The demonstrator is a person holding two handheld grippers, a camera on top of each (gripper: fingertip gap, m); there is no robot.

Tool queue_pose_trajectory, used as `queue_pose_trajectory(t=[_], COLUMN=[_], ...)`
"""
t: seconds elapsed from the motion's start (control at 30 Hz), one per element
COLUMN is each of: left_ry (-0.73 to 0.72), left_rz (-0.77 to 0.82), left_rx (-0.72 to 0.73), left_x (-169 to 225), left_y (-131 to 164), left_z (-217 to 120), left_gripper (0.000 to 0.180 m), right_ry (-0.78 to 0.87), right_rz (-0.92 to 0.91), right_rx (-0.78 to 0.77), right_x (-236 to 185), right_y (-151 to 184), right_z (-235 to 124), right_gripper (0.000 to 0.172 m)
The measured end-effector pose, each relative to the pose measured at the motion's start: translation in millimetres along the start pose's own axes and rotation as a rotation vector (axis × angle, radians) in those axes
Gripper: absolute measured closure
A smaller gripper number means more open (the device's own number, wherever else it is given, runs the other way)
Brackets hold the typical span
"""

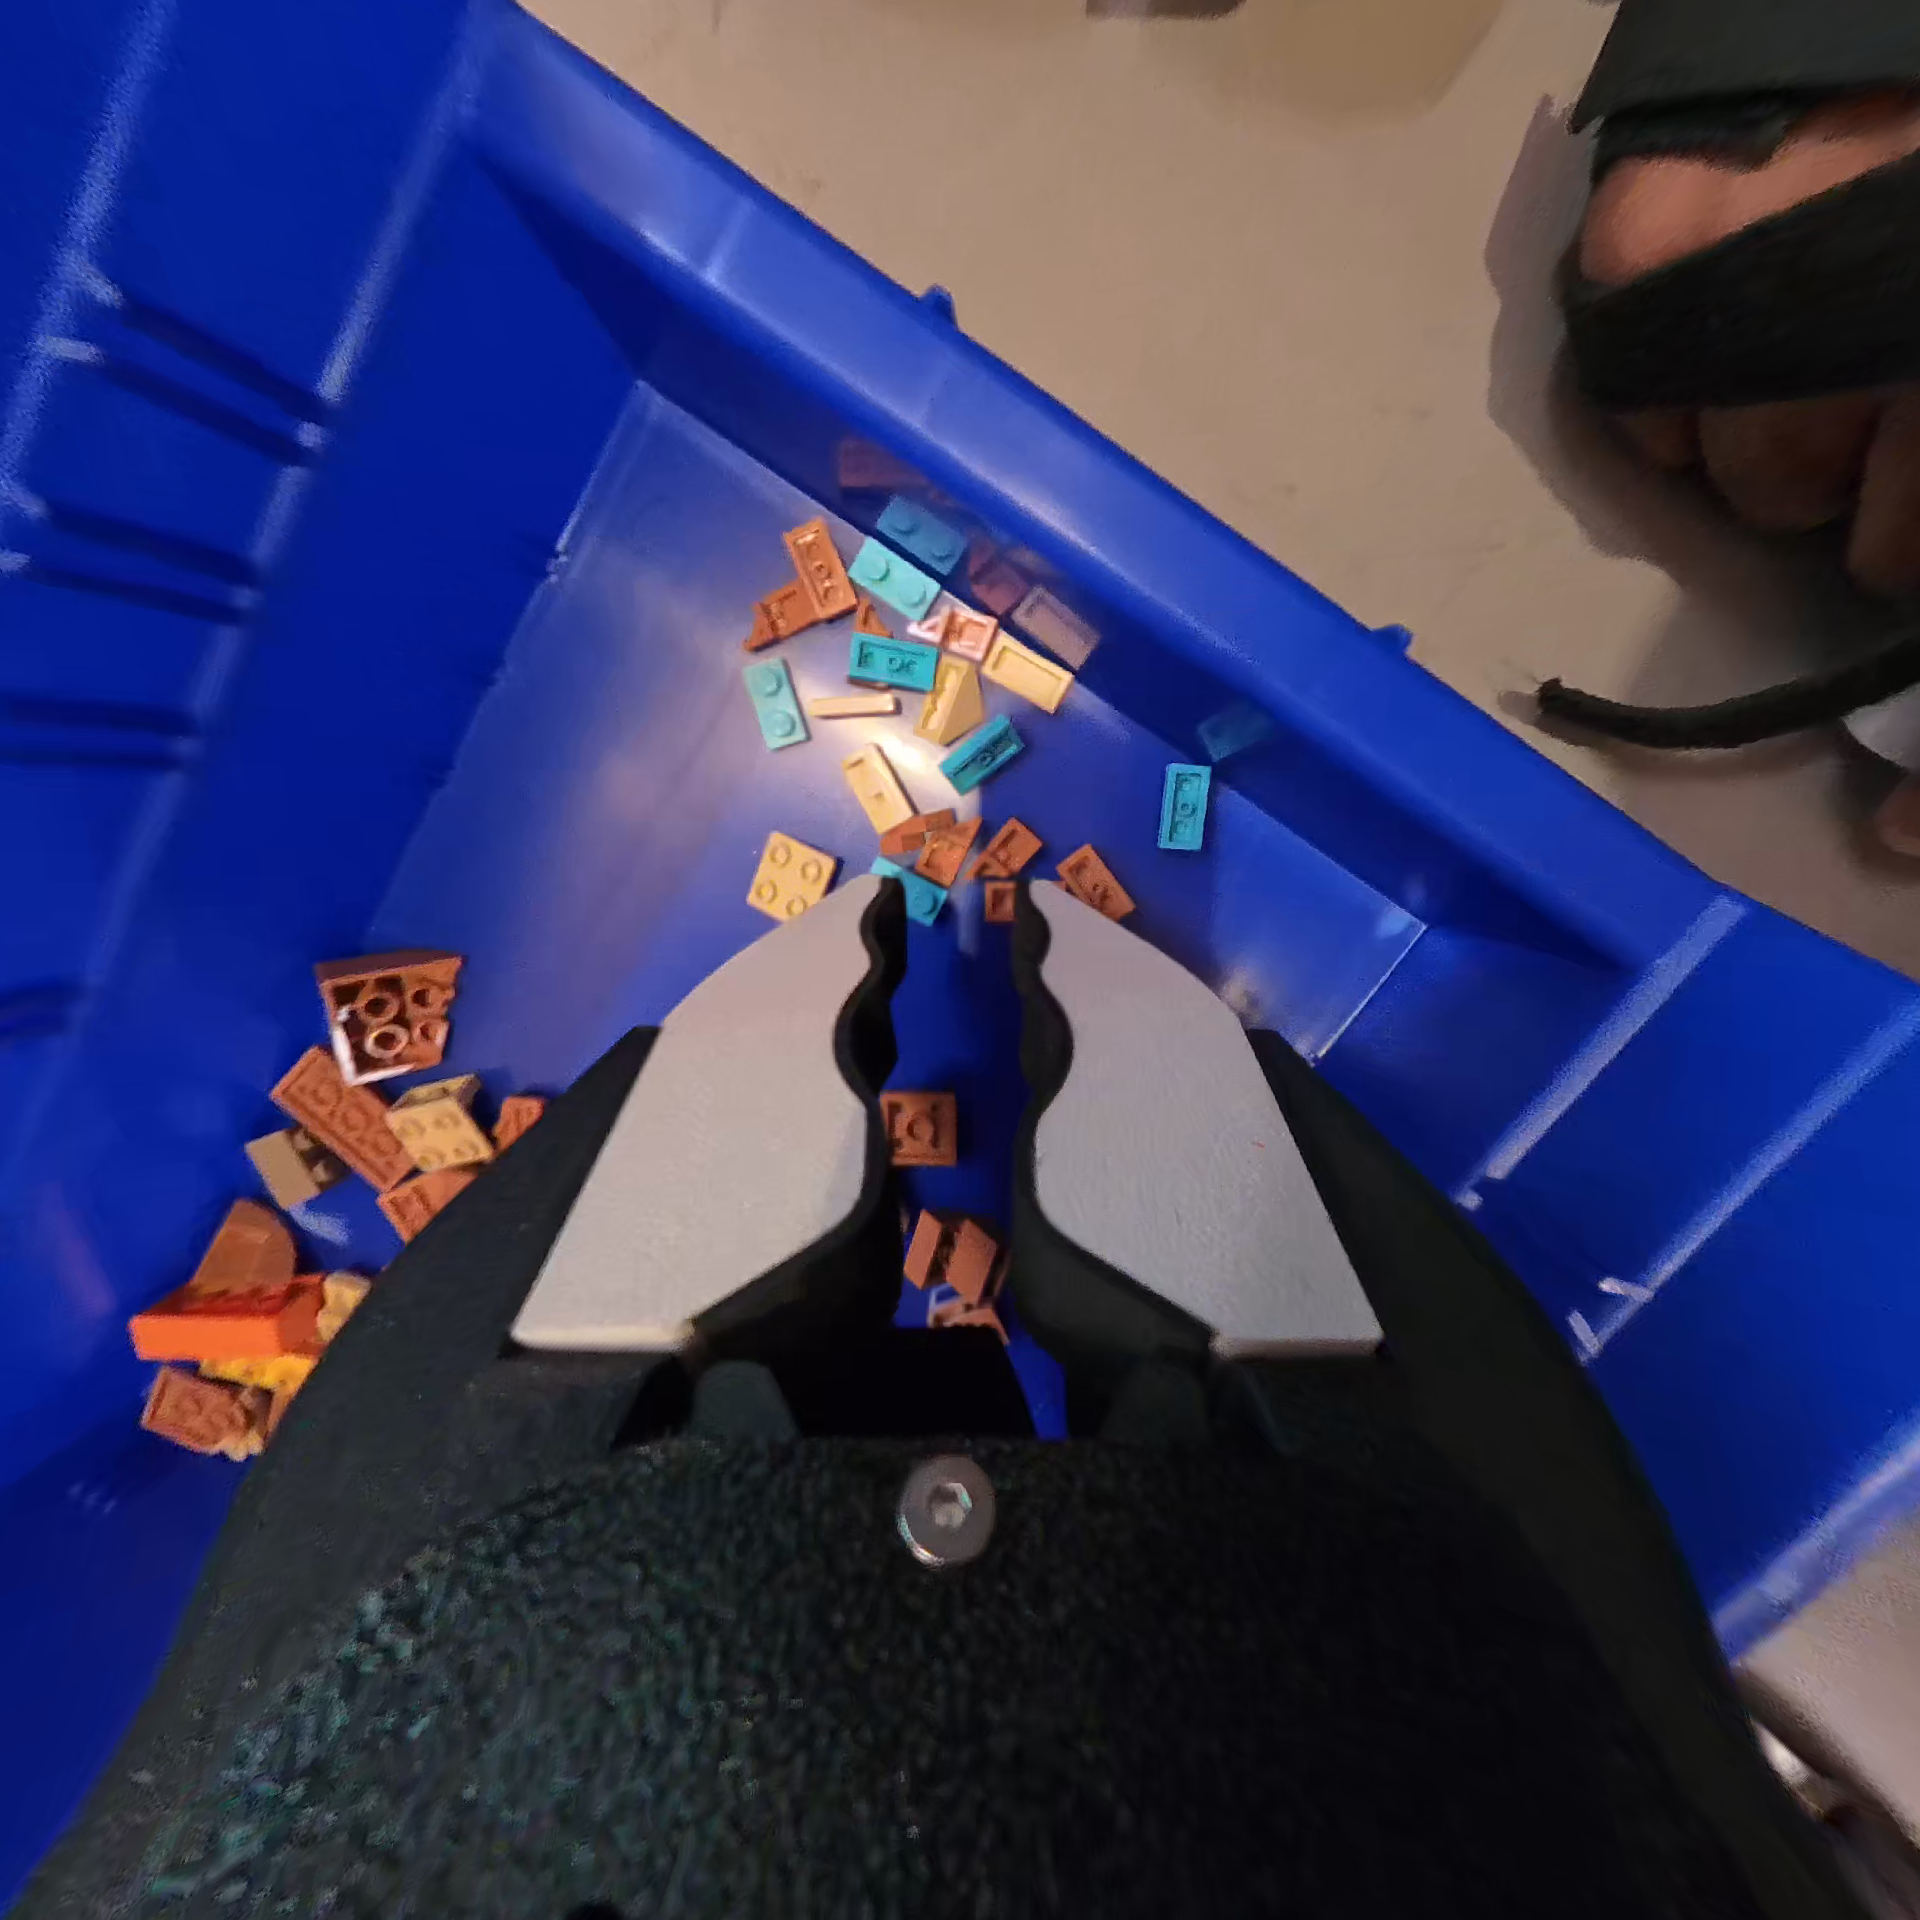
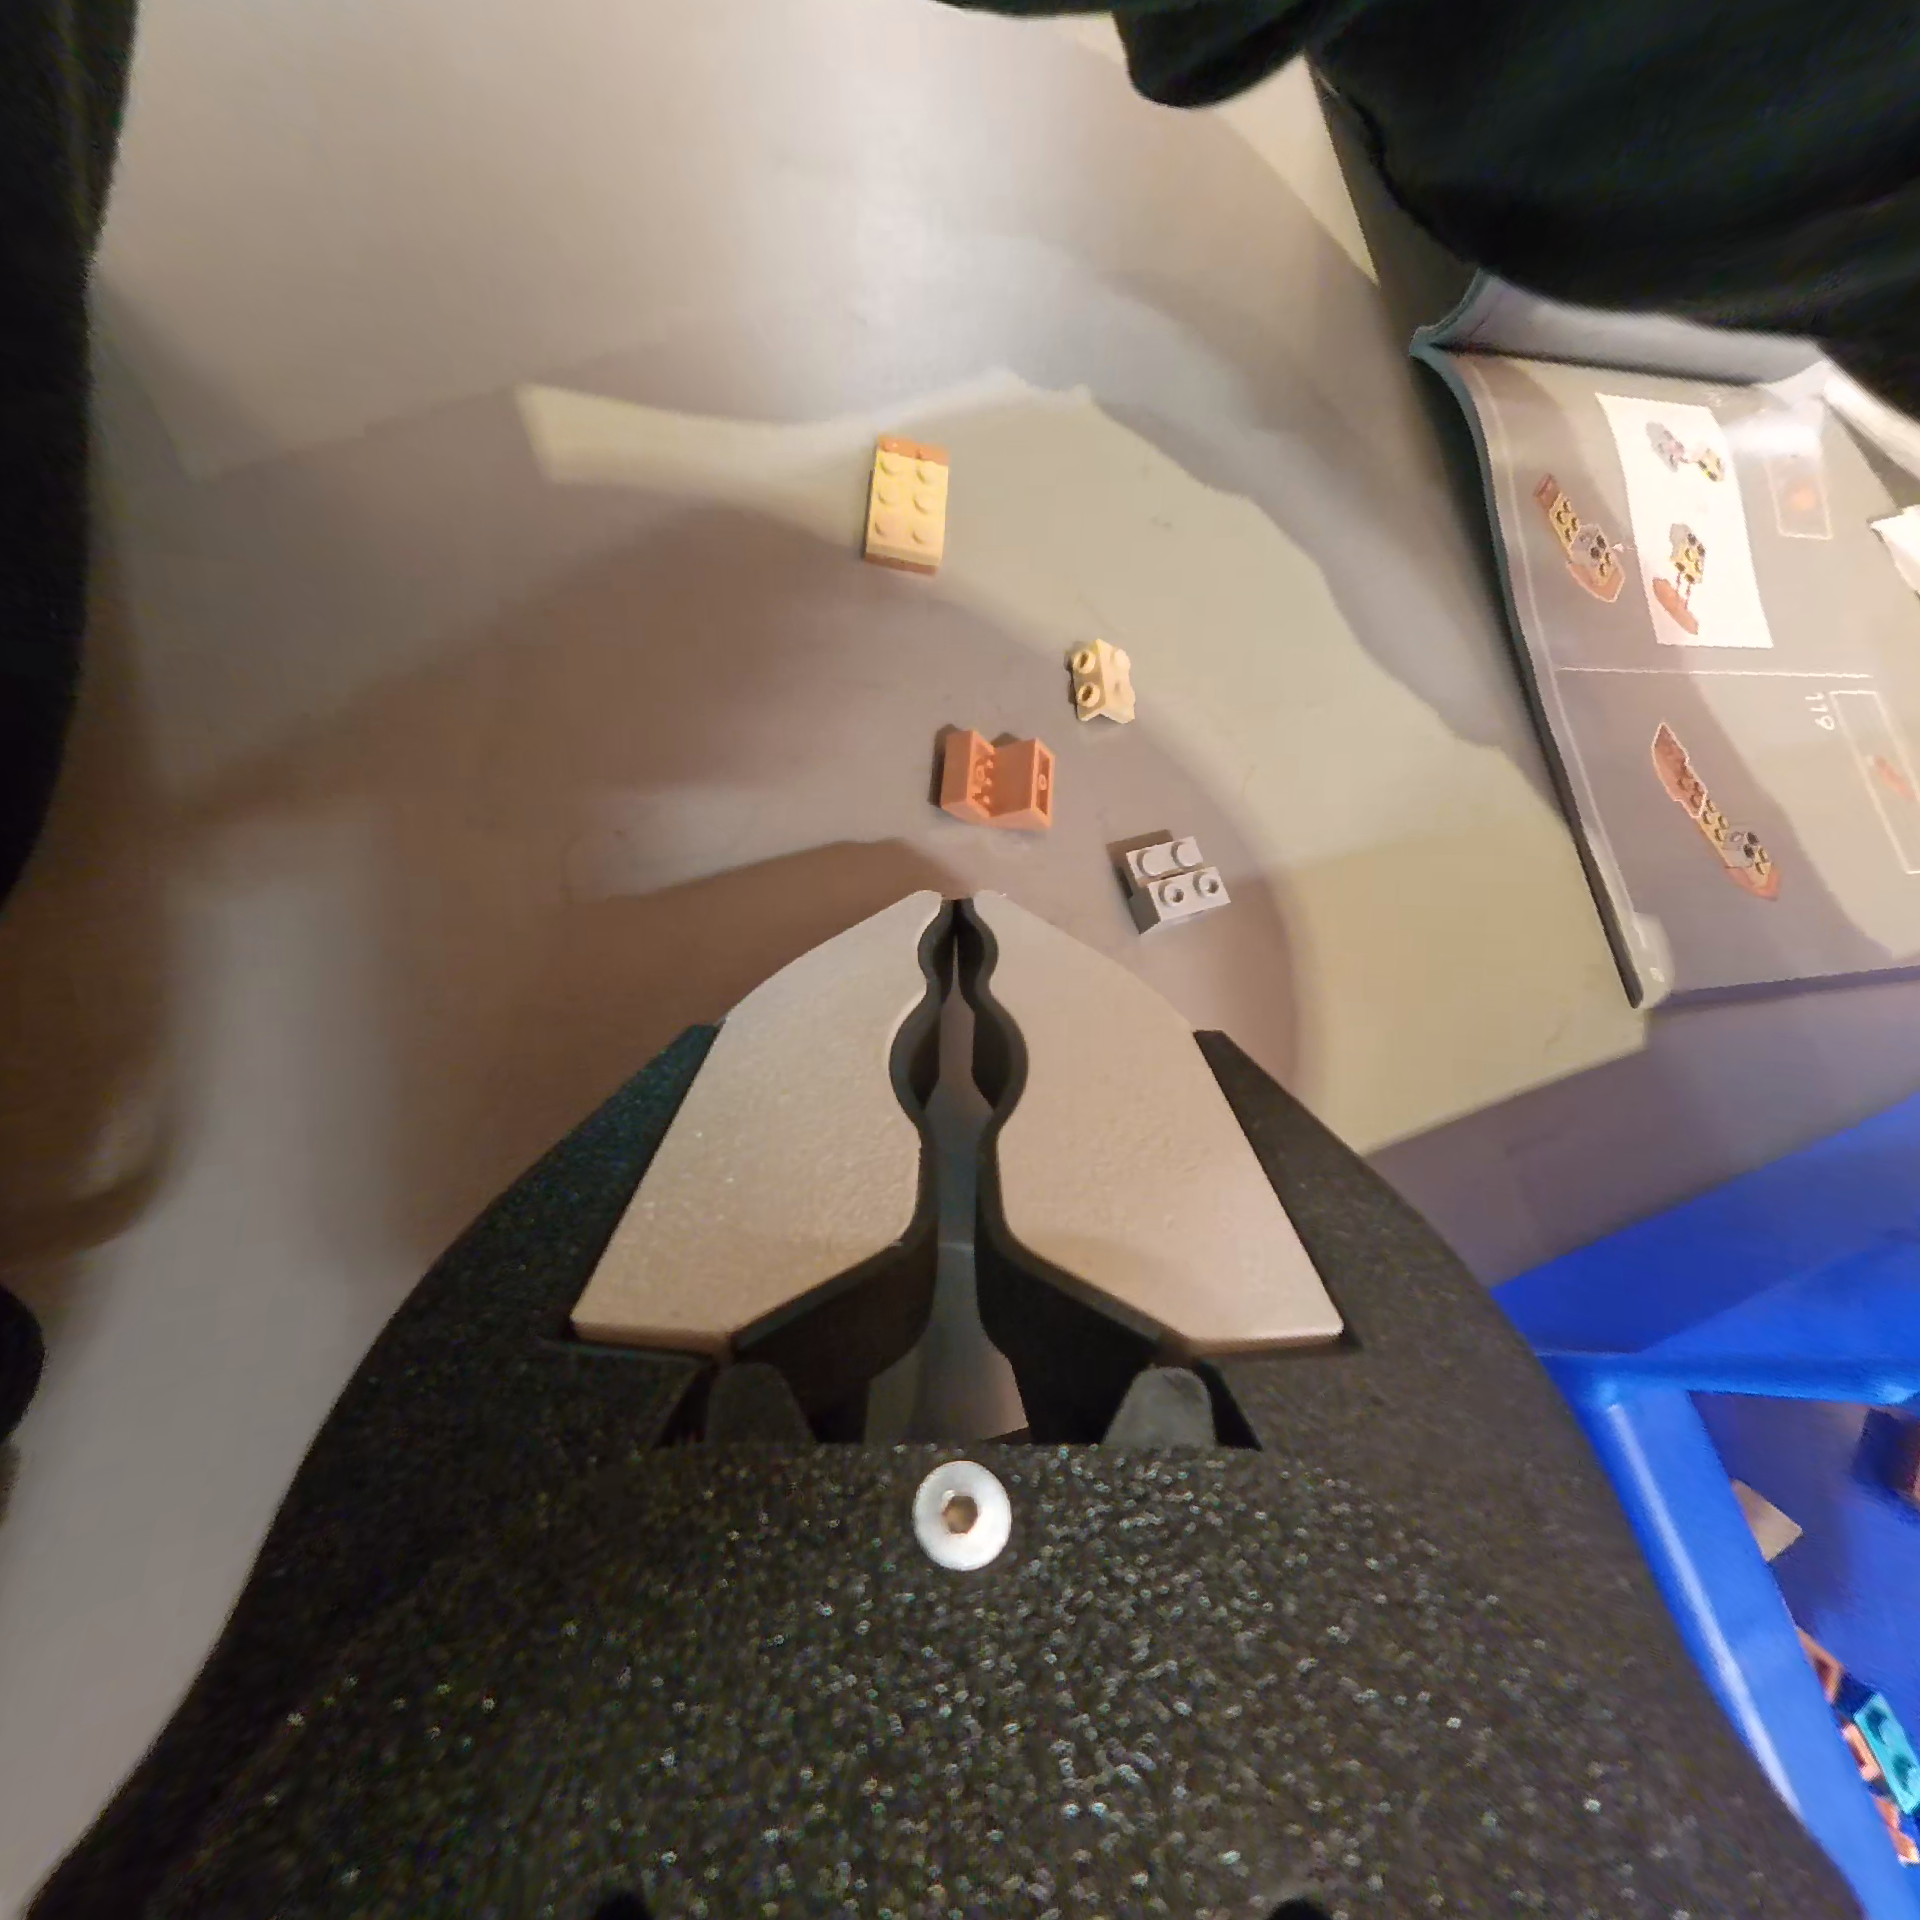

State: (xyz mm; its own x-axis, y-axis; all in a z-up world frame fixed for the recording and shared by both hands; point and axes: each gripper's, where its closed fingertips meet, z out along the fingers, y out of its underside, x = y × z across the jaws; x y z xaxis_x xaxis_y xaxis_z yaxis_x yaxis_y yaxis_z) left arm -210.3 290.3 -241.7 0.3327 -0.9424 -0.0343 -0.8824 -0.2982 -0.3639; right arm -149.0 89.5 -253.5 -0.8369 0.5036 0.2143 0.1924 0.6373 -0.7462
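Reaching: left tool (image 1: 954,896) parted, empty, inside blue bin (image 1: 1091,499), tips just beside a teal plate (image 1: 923,896) and small brown brick (image 1: 1000,900).
Waiting: right tool (image 2: 956,906) closed, empty, above counter (image 2: 520,665), nearest the brown bricks (image 2: 992,792); grey bricks (image 2: 1174,878) beside.

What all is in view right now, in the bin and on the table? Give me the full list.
Blue plastic bin: one, on the table, at the left gripper.
Loose toy bricks: many, brown, teal, tan and orange, scattered on the bin floor.
Tan 2x3 plate on a brown piece: one, farthest on the table.
Cream bracket piece: one, mid table.
Brown slope brick: one, nearest the right gripper's tips.
Grey stepped brick: one, to its right.
Instruction booklet: one, grey, open, at right.
Table: beige.
Left gripper: jaws apart, empty, over the bricks.
Right gripper: jaws shut, empty.
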Motion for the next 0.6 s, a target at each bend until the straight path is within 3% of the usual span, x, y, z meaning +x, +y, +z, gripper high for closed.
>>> queue_pose_trajectory(t=[0.07,0.37,0.5,0.6], left_ry=[-0.05,-0.546,-0.612,-0.566], left_rz=[-0.009,-0.01,-0.098,-0.164], left_rx=[0.034,0.275,0.321,0.374], left_x=[-1.2,-15.4,-4.3,37.8], left_y=[-0.8,-24.4,-28.6,-19.2], left_z=[-11.0,-104.1,-132.3,-136.7], left_gripper=[0.161,0.16,0.16,0.159], right_ry=[-0.001,-0.001,0.0,0.005], right_rz=[0.001,0.014,0.025,0.024], right_rx=[0.0,-0.009,-0.013,-0.013], right_x=[-0.2,0.0,0.5,-0.2], right_y=[-1.8,-3.6,-3.9,-3.2], right_z=[-0.2,-0.2,1.4,1.0], right_gripper=[0.172,0.172,0.171,0.171])
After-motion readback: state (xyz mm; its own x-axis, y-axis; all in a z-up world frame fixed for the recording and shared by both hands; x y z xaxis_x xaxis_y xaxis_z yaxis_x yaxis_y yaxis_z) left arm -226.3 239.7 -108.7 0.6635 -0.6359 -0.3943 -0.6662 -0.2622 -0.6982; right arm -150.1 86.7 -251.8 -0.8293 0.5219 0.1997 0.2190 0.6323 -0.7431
